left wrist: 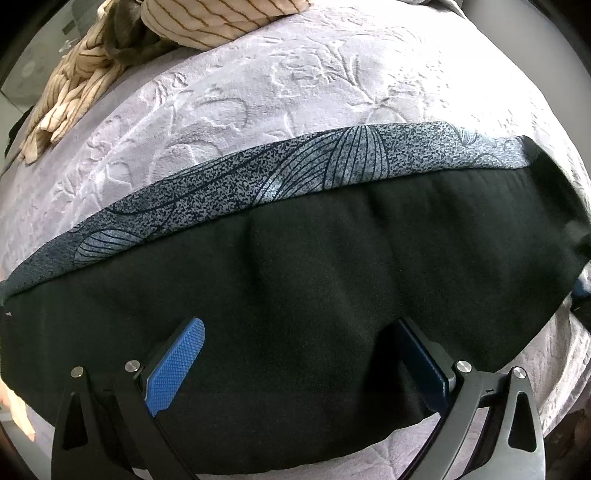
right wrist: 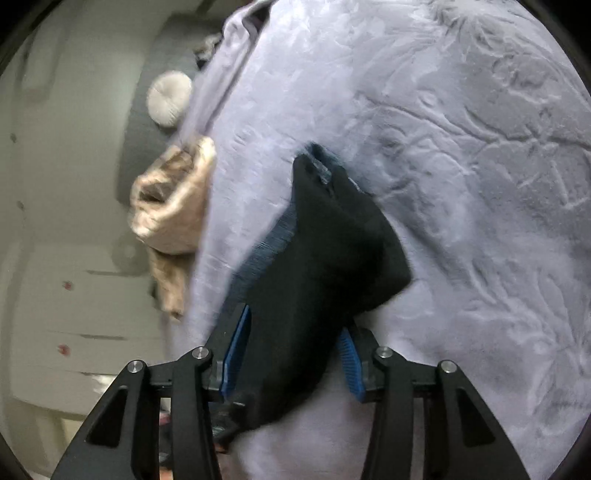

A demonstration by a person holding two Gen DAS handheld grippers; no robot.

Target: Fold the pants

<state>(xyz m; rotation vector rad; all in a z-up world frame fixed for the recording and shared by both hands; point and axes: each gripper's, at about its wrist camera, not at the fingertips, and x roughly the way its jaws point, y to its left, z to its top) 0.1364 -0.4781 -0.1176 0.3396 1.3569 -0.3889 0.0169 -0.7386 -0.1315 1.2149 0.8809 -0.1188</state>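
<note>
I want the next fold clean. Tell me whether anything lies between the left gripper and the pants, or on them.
Nothing visible does. The left gripper hangs right over the black pants, jaws spread. The striped beige cloth lies apart at the far edge of the lilac bedspread, off the pants.

A lilac embossed blanket (left wrist: 280,92) covers the bed; a striped beige cloth (left wrist: 207,22) lies at its far edge, beside a pale wall (right wrist: 55,147).

Black pants (left wrist: 295,280) with grey patterned strip lie flat, folded lengthwise.
</note>
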